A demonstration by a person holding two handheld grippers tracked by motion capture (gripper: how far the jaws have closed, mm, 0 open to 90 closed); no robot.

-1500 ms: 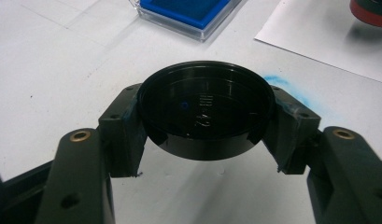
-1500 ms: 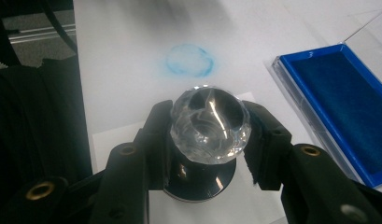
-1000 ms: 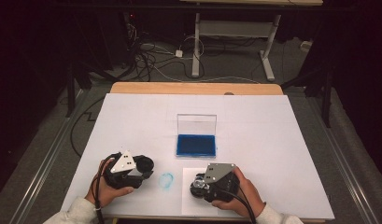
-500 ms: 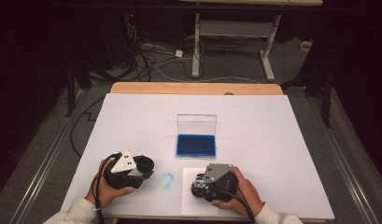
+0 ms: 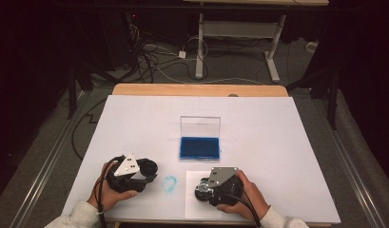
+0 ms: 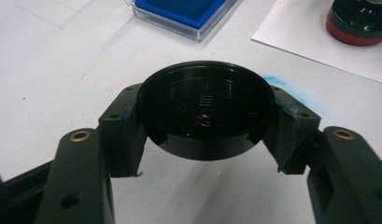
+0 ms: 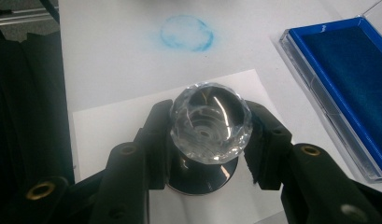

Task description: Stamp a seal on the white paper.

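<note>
On the desk point(image 5: 277, 142), the open case point(image 5: 199, 141) sits near the middle, its lid standing up at the back edge. Nearer the person, a sheet of paper point(image 5: 194, 199) lies just in front of the case, slightly to the right. The stamp point(image 7: 210, 130) stands on that sheet, right between the fingers point(image 7: 153, 135) of the right gripper point(image 5: 216, 186). Left of the sheet there's a smudged ring point(image 5: 170, 183) on the desk surface, between the two grippers. Further left, the left gripper point(image 5: 147, 170) has a round cap point(image 6: 205, 109) between its own fingers, hollow side up, over the desk. Behind the desk, cables point(image 5: 149, 57) lie across the floor, with a second table's legs point(image 5: 235, 42) beyond them.
</note>
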